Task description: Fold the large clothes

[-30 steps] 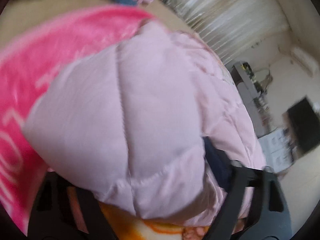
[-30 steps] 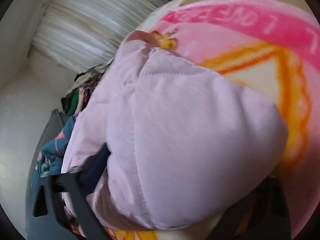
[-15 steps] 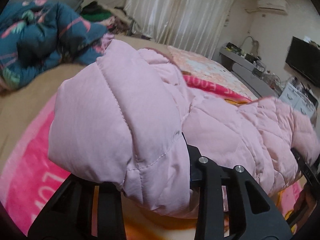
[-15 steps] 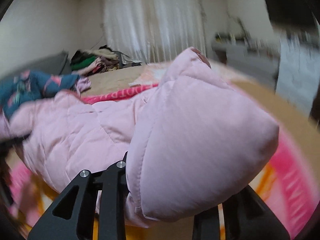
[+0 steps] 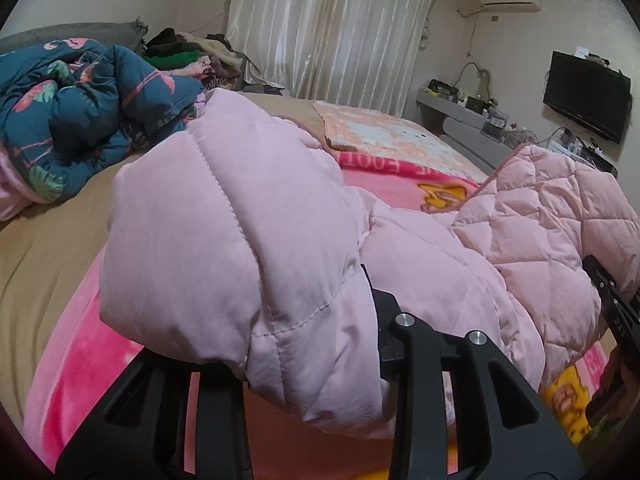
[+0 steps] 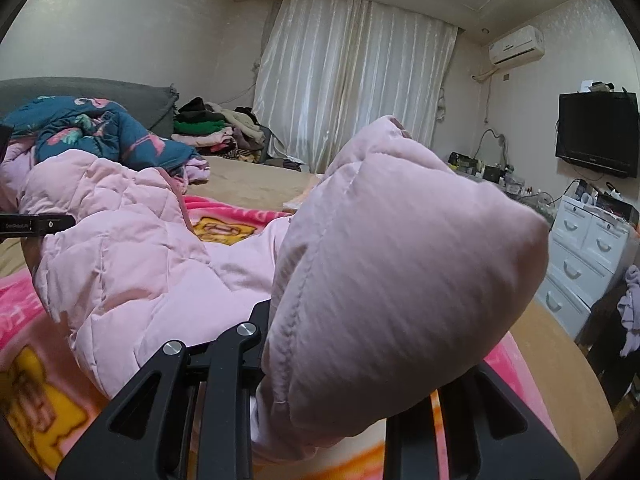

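The left gripper (image 5: 316, 364) has its black jaws clamped on a thick fold of the pale pink quilted puffer jacket (image 5: 248, 248), having just been closing onto it. The right gripper (image 6: 324, 364) is likewise pinched narrow on another padded corner of the same jacket, its jaws also just closed on the cloth. Between the two grips the jacket's body sags in a slack span, its diamond-stitched lining turned up, raised off the bright pink plush blanket with orange cartoon print (image 5: 80, 360) that covers the tan bed (image 5: 44, 248).

Farther out lie a rumpled dark teal flamingo-print duvet (image 5: 80, 112) and a heap of mixed clothes (image 6: 212, 124) by the white curtain (image 6: 352, 80).

The padding is bulky and slick, so either grip probably bites only the outer shell; a layer could slide free under the hanging weight. If one gripper travels ahead of the other, the fold would likely land skewed, and the loose middle could bunch or drag the blanket.
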